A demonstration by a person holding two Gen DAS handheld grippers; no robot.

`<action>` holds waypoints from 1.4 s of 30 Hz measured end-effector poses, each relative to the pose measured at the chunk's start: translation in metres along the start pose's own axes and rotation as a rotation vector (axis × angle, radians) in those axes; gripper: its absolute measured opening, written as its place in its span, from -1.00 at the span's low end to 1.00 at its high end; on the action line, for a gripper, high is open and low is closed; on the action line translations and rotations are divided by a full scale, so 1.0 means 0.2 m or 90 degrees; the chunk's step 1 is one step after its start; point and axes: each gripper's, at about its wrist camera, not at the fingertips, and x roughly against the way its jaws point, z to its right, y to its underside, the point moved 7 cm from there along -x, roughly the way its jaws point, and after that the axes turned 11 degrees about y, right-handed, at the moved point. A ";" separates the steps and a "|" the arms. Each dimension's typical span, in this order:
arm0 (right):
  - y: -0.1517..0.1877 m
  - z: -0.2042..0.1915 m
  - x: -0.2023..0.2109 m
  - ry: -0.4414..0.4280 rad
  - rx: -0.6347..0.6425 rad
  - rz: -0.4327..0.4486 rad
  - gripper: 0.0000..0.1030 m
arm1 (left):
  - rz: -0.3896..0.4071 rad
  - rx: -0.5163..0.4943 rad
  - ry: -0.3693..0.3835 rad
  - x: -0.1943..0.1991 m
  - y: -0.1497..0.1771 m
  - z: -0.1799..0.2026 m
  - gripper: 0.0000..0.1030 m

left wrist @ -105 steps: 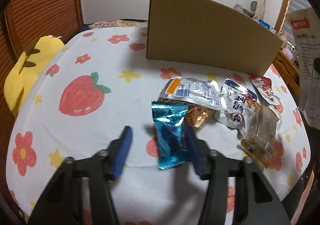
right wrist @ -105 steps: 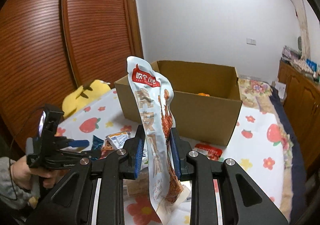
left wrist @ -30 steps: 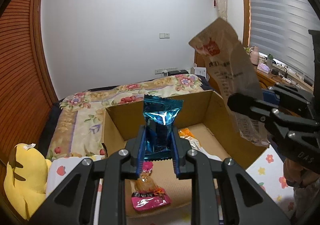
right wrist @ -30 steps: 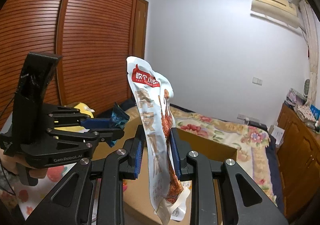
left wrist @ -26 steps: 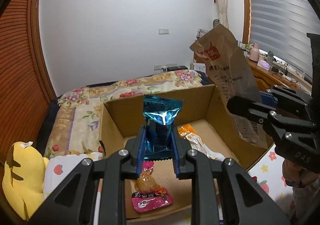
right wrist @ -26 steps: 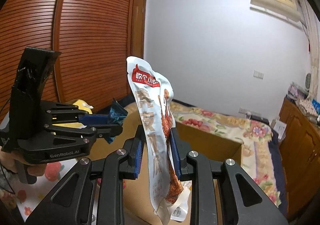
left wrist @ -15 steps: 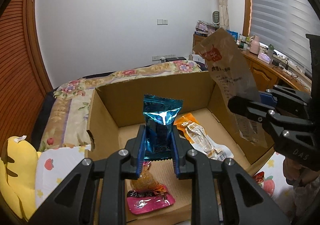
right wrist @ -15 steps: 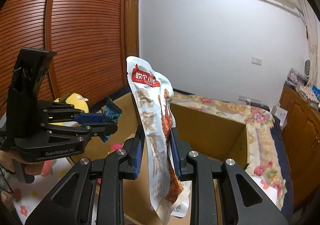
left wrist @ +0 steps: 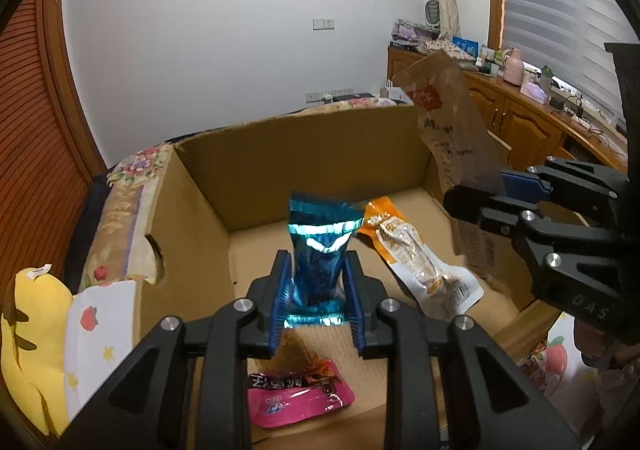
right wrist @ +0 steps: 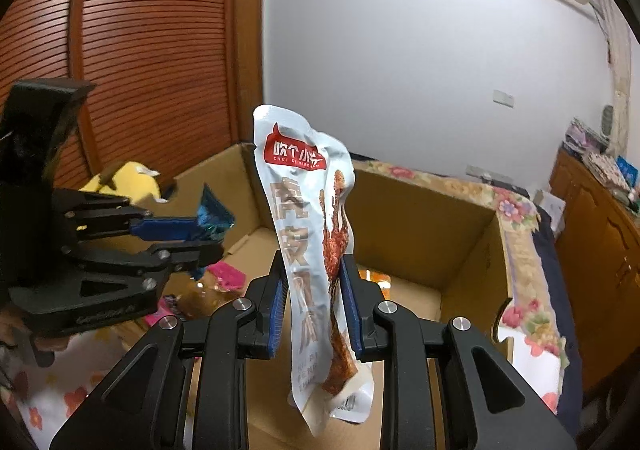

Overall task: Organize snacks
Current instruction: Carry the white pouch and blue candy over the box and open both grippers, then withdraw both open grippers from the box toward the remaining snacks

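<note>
One box (left wrist: 192,217) – perhaps five snack packets (left wrist: 320,250).

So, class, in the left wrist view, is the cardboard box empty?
No: the cardboard box already holds an orange and white packet and a pink packet lying on its floor.

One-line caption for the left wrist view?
Left gripper, its jaws just opening, lowers blue packet into cardboard box.

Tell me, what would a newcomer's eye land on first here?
Probably the two raised packets over the open cardboard box: a shiny blue packet between the left gripper's jaws, which have just been opening, and a tall white pouch clamped in the right gripper. Pink and orange snacks lie inside.
</note>
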 end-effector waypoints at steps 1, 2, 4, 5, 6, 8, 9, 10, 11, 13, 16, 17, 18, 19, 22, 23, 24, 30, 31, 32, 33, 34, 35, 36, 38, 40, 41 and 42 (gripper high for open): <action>0.02 0.00 0.00 -0.001 0.003 -0.004 -0.53 | -0.003 0.002 0.000 0.00 0.00 0.00 -0.49; 0.02 0.00 -0.01 -0.003 0.006 -0.008 -0.53 | -0.004 0.003 0.000 -0.01 0.01 0.00 -0.38; 0.03 -0.01 -0.02 -0.006 0.003 -0.012 -0.52 | -0.006 0.003 -0.003 -0.01 0.02 0.01 -0.17; 0.03 -0.01 -0.02 -0.008 0.003 -0.013 -0.53 | -0.004 0.003 -0.003 -0.01 0.02 0.01 -0.16; 0.04 -0.01 -0.01 -0.010 0.004 -0.013 -0.53 | -0.003 0.001 -0.004 0.00 0.03 0.02 -0.16; 0.04 -0.01 -0.01 -0.016 0.000 -0.013 -0.47 | 0.003 -0.005 -0.007 0.02 0.04 0.03 -0.16; 0.03 0.00 -0.01 -0.018 -0.003 -0.012 -0.40 | 0.006 -0.009 -0.009 0.03 0.04 0.03 -0.15; 0.03 0.00 -0.01 -0.019 -0.006 -0.011 -0.16 | 0.010 -0.011 -0.010 0.05 0.04 0.04 -0.14; 0.03 0.01 -0.01 -0.025 -0.010 -0.008 0.04 | 0.013 -0.013 -0.010 0.06 0.04 0.05 -0.13; 0.03 0.01 0.01 -0.038 -0.022 0.004 0.08 | 0.022 -0.016 -0.010 0.08 0.04 0.06 -0.10; 0.01 0.03 0.04 -0.042 -0.028 0.025 0.09 | 0.036 -0.024 -0.021 0.12 0.04 0.07 -0.04; 0.01 0.03 0.05 -0.044 -0.033 0.032 0.09 | 0.040 -0.027 -0.024 0.13 0.04 0.07 -0.03; 0.00 0.03 0.06 -0.048 -0.037 0.037 0.09 | 0.043 -0.030 -0.027 0.14 0.04 0.07 -0.02; -0.01 0.04 0.08 -0.052 -0.044 0.046 0.09 | 0.046 -0.031 -0.030 0.15 0.04 0.07 -0.02; -0.03 0.06 0.11 -0.058 -0.057 0.071 0.10 | 0.052 -0.022 -0.028 0.17 0.04 0.05 -0.02; -0.05 0.07 0.13 -0.059 -0.061 0.083 0.09 | 0.054 -0.020 -0.028 0.17 0.05 0.05 -0.01; -0.06 0.08 0.15 -0.060 -0.070 0.098 0.09 | 0.056 -0.019 -0.028 0.18 0.05 0.05 -0.01; -0.10 0.16 0.23 -0.060 -0.102 0.140 0.09 | 0.062 -0.010 -0.030 0.21 0.07 0.03 0.00; -0.11 0.16 0.24 -0.064 -0.106 0.138 0.09 | 0.061 -0.007 -0.030 0.21 0.08 0.03 0.00; -0.12 0.17 0.24 -0.066 -0.109 0.137 0.10 | 0.060 -0.006 -0.029 0.22 0.08 0.04 0.01; -0.13 0.18 0.25 -0.066 -0.111 0.138 0.10 | 0.060 -0.007 -0.030 0.24 0.10 0.04 0.01; -0.15 0.17 0.26 -0.068 -0.110 0.137 0.09 | 0.061 -0.009 -0.031 0.25 0.10 0.04 0.01; -0.16 0.17 0.27 -0.067 -0.107 0.134 0.10 | 0.062 -0.011 -0.032 0.27 0.11 0.05 0.01; -0.17 0.17 0.28 -0.064 -0.107 0.130 0.10 | 0.063 -0.012 -0.032 0.29 0.12 0.06 0.02; -0.17 0.16 0.30 -0.063 -0.104 0.126 0.09 | 0.064 -0.009 -0.031 0.33 0.13 0.06 0.02; -0.16 0.14 0.33 -0.057 -0.095 0.121 0.09 | 0.065 -0.005 -0.029 0.38 0.16 0.08 0.02; -0.15 0.13 0.34 -0.054 -0.091 0.118 0.10 | 0.066 -0.005 -0.029 0.40 0.18 0.09 0.02; -0.15 0.12 0.37 -0.051 -0.085 0.114 0.09 | 0.065 -0.004 -0.030 0.42 0.19 0.10 0.02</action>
